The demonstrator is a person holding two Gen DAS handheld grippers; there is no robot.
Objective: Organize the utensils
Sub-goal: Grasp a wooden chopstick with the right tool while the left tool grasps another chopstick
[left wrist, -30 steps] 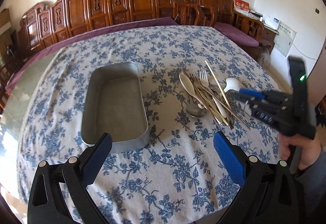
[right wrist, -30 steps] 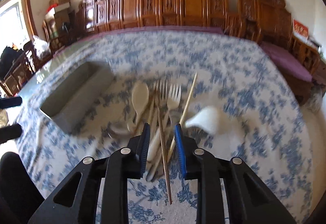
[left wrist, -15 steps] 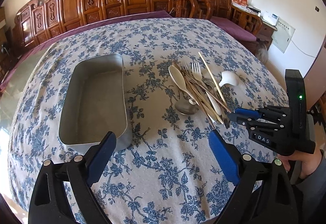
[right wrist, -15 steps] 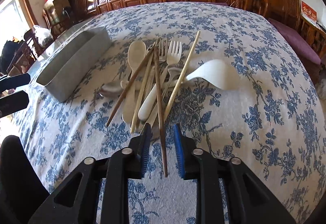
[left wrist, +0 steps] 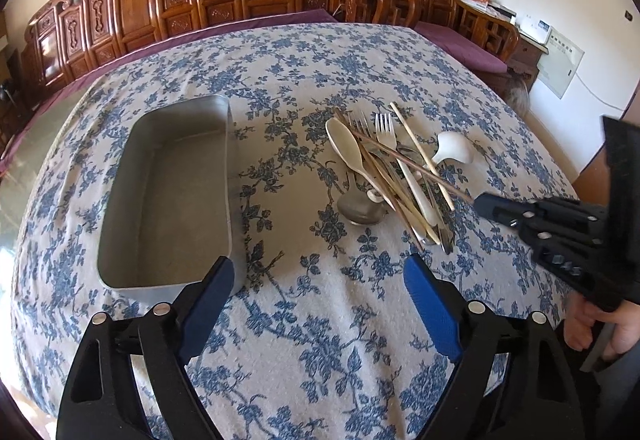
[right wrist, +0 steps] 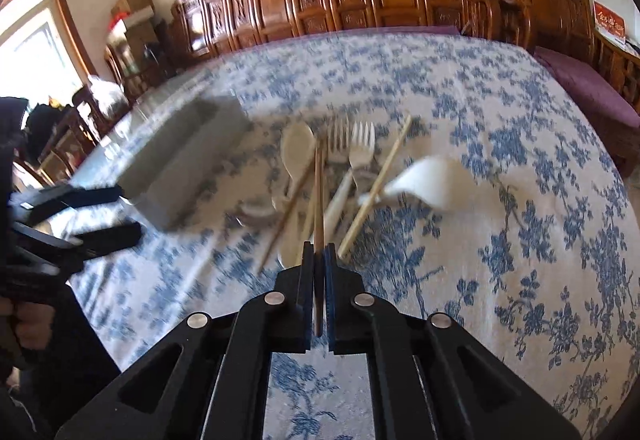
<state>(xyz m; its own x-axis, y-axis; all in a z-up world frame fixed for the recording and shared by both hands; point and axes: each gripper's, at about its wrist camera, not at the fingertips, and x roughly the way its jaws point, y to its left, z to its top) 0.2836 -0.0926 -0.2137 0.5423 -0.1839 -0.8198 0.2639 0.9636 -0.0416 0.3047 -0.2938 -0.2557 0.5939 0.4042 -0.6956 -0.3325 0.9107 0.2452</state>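
The right gripper (right wrist: 319, 260) has just been closing and now pinches a slim brown chopstick (right wrist: 318, 200) at its near end; the rest of the pile (left wrist: 390, 176), pale spoons, steel forks, wooden sticks, lies tangled on the floral tablecloth (left wrist: 320, 320). The left gripper (left wrist: 318, 290) stands spread, jaws easing inward, nothing between; the rectangular metal tray (left wrist: 120, 176) sits far left of the pile.

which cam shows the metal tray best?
Left wrist: the tray is sharp, and its whole rim and bare inside show. Right wrist shows the same tray blurred and side-on, with little of the inside.

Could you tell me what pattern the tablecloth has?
Blue flowers on white tablecloth, clearest in the left wrist view.
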